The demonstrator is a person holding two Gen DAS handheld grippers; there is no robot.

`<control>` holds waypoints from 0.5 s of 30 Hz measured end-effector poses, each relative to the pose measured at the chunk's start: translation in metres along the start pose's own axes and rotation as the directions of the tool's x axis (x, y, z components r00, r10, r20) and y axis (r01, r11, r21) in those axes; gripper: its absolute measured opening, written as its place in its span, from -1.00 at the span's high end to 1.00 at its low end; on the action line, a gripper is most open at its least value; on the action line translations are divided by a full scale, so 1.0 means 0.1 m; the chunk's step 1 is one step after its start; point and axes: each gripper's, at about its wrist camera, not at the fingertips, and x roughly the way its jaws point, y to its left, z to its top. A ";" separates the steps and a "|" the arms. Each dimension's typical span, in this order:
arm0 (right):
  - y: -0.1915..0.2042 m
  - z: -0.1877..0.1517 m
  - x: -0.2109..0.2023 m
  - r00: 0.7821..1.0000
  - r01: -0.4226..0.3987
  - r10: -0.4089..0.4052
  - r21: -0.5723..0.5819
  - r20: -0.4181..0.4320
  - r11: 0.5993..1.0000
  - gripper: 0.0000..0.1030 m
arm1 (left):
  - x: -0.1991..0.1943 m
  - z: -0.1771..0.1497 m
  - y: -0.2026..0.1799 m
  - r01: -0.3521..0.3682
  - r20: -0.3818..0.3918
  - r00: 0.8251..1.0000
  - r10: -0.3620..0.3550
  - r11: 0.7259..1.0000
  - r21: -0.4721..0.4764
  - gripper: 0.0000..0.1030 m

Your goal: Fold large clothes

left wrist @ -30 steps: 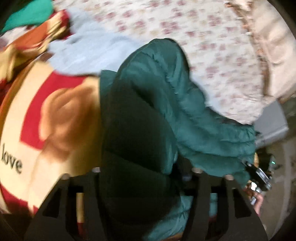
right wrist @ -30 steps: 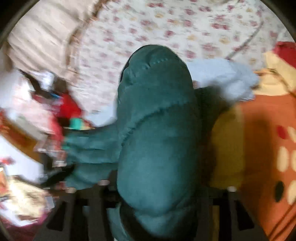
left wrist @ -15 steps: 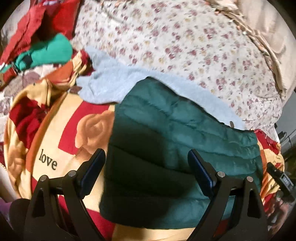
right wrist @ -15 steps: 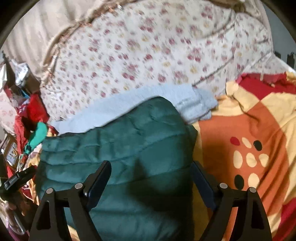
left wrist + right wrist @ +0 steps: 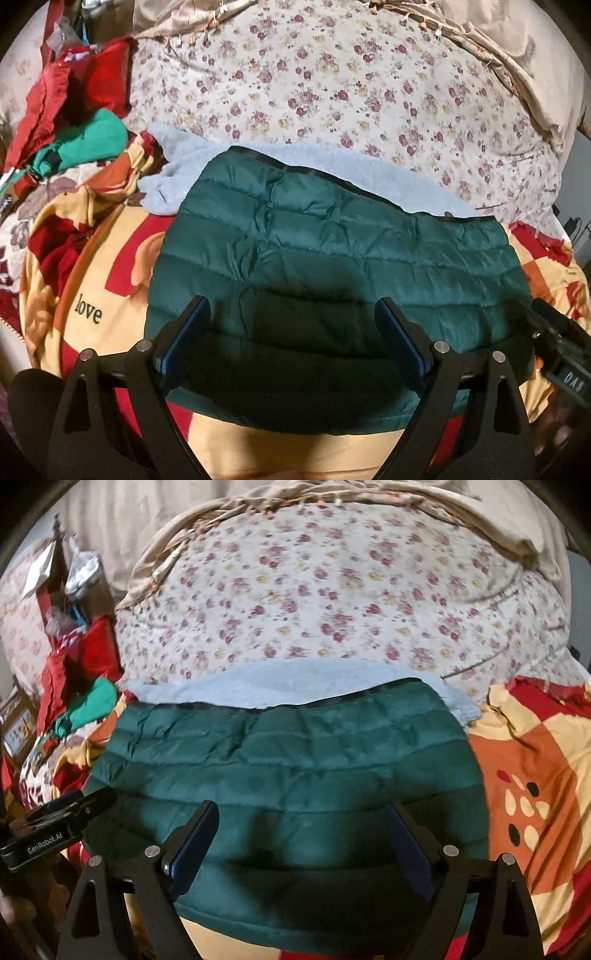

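Since a second ago: green quilted jacket (image 5: pixel 332 258) released from both tongs, now flat and folded on patterned blanket (image 5: pixel 92 314). Floral bedsheet (image 5: pixel 332 85) behind. Pale blue fleece (image 5: pixel 173 177) under jacket's far edge. Left tongs (image 5: pixel 291 332), right tongs (image 5: pixel 301 834): spread wide, just opened, empty, above jacket.

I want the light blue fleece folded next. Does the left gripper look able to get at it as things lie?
Probably only at its edges. The green puffer jacket lies over most of the light blue fleece, leaving a strip beyond it bare. The left gripper is open and holds nothing.
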 end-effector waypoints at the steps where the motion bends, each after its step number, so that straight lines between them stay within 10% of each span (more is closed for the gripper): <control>1: 0.03 -0.01 0.01 1.000 0.002 -0.002 -0.004 0.002 1.000 -0.73 | -0.02 -0.02 -0.02 -0.011 0.014 1.000 0.011 1.000 0.004 -0.76; 15: 0.15 -0.11 -0.01 0.999 0.034 -0.034 -0.005 0.002 0.999 -0.89 | -0.14 -0.15 -0.13 -0.085 0.075 0.994 0.081 0.995 0.051 -0.76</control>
